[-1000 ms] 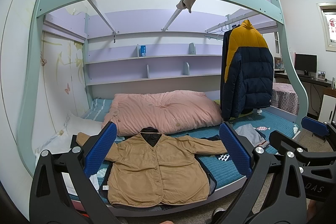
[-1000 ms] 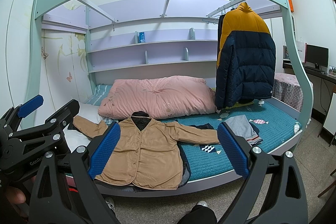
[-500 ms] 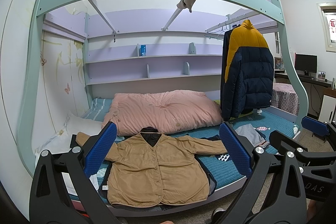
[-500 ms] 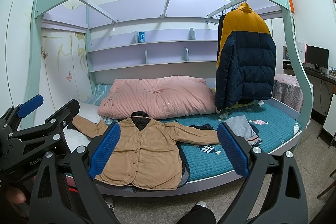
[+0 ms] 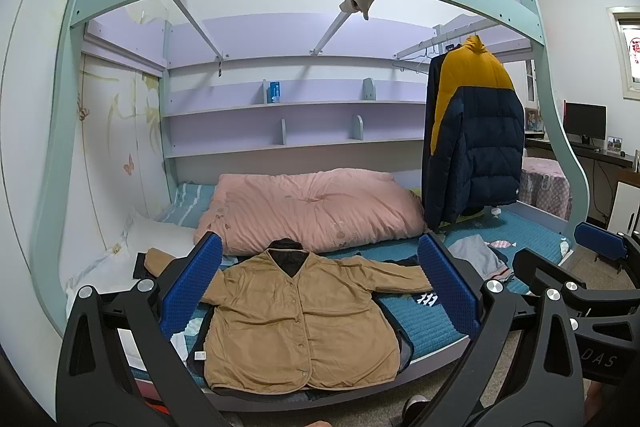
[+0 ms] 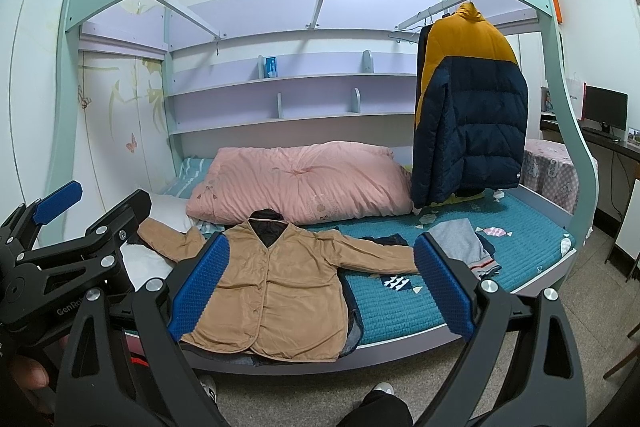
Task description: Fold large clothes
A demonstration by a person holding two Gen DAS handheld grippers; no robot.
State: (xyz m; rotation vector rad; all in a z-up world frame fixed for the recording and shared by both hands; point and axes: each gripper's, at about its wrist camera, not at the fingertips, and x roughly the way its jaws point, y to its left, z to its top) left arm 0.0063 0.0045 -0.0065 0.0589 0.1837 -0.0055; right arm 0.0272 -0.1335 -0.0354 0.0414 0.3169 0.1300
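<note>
A tan buttoned jacket (image 5: 296, 323) (image 6: 280, 291) lies flat, front up, on the near edge of the teal mattress (image 5: 432, 323), both sleeves spread out sideways. Dark clothing sticks out from under it. My left gripper (image 5: 320, 287) stands open well short of the bed, nothing between its blue pads (image 5: 192, 287). My right gripper (image 6: 320, 287) is open too, held back from the bed, and empty. In the right wrist view the left gripper (image 6: 60, 247) shows at the left edge; the right gripper (image 5: 600, 267) shows at the right edge of the left wrist view.
A pink quilt (image 6: 300, 183) lies behind the jacket. A navy and yellow puffer coat (image 6: 468, 107) hangs from the bunk frame on the right. Grey folded clothes (image 6: 464, 243) sit right of the jacket. A white pillow (image 5: 156, 239) is at left. The person's shoes (image 6: 384, 391) stand before the bed.
</note>
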